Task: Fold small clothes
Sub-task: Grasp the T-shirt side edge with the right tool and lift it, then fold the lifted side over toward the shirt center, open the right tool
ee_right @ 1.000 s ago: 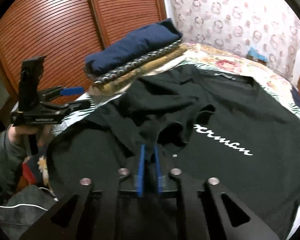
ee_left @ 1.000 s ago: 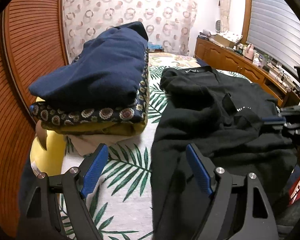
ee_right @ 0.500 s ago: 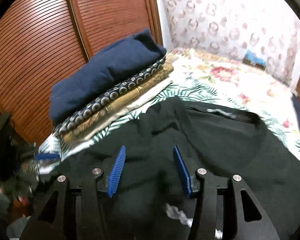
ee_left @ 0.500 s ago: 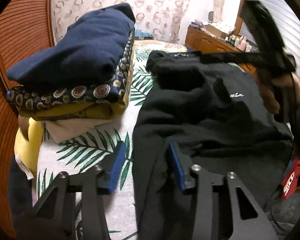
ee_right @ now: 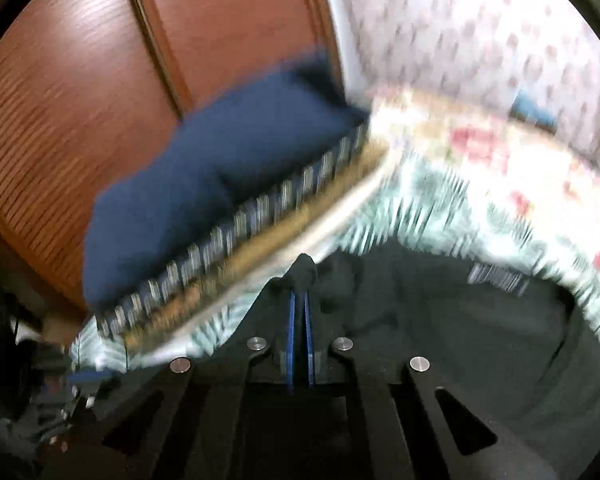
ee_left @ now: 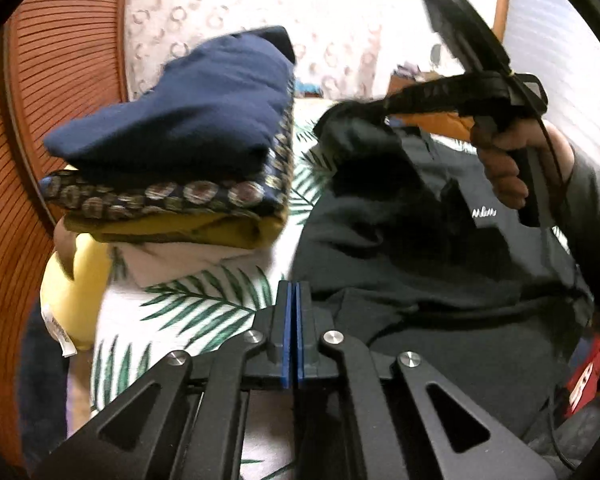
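Note:
A black shirt [ee_left: 420, 260] with white lettering lies spread on the bed. My left gripper [ee_left: 292, 292] is shut at the shirt's near left edge, its blue pads pressed together where the cloth meets the sheet. In the right wrist view, which is blurred, my right gripper [ee_right: 299, 296] is shut on the black shirt [ee_right: 460, 340], and a tuft of cloth pokes out past its tips. The left wrist view shows that right gripper [ee_left: 384, 106] in a person's hand [ee_left: 504, 172], pinching the shirt's far left corner and lifting it slightly.
A stack of folded clothes [ee_left: 188, 128] with a navy piece on top sits on the palm-leaf sheet [ee_left: 204, 300], left of the shirt. The same stack [ee_right: 204, 184] lies close to the right gripper. A louvred wooden door [ee_left: 60, 80] stands behind it. A yellow cushion [ee_left: 76, 280] rests below the stack.
Both grippers have closed. The right one let go of the shirt's middle, travelled to its far left corner beside the stack and shut on the cloth there. The left one stayed put.

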The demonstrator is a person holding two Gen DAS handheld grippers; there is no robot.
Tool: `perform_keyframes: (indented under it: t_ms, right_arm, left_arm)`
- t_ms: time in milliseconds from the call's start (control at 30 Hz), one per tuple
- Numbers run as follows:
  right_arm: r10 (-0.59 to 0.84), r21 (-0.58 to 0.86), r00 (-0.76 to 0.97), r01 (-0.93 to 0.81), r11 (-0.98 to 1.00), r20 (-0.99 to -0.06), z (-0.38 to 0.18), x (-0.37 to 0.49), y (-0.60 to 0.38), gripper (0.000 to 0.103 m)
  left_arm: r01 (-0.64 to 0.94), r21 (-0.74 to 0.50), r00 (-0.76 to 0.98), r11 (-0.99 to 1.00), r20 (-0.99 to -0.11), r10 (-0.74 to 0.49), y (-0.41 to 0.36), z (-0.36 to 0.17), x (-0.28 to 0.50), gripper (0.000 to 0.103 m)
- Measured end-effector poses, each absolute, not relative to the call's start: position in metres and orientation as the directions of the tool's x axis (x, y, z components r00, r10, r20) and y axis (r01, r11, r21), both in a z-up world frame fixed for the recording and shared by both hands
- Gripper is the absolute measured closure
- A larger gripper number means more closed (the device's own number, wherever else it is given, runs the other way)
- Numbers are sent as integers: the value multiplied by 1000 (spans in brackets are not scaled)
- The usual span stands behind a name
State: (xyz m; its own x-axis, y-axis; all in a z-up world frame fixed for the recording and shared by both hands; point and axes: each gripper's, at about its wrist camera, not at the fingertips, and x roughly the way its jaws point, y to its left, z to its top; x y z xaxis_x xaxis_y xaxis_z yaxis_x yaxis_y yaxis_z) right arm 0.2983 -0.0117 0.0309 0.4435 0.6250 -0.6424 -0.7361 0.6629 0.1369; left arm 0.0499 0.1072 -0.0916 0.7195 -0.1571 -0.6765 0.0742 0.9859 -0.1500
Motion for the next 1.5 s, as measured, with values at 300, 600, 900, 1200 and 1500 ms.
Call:
perform_keyframes:
  t_ms: [300,600,900,1200,1500]
  right_arm:
    - [485,-18,630,-621,784,-606,33,321,14,99]
    - [467,-4,596,-619,785,-654,31,339,19,77]
    - [451,10,580,-606,795,-678,36,314,-55,65]
    - [508,156,431,-628,763,-746,2,283,-91,65]
    - [562,240,355,-645,726,-747,-7,281,-87,67]
  left_arm:
    - [3,-131,706,991,-702,-95,118,-102,55,100]
    - [28,-122,731,992,-674,-104,118,-87,52,74]
    - [84,-131,761,988,-632,-148,92,-70,66,22]
    - [133,-84,717,988,-680,-154,48,-78,101,22]
    - [129,-58,655,990,-744,-129,38,-95,120,22]
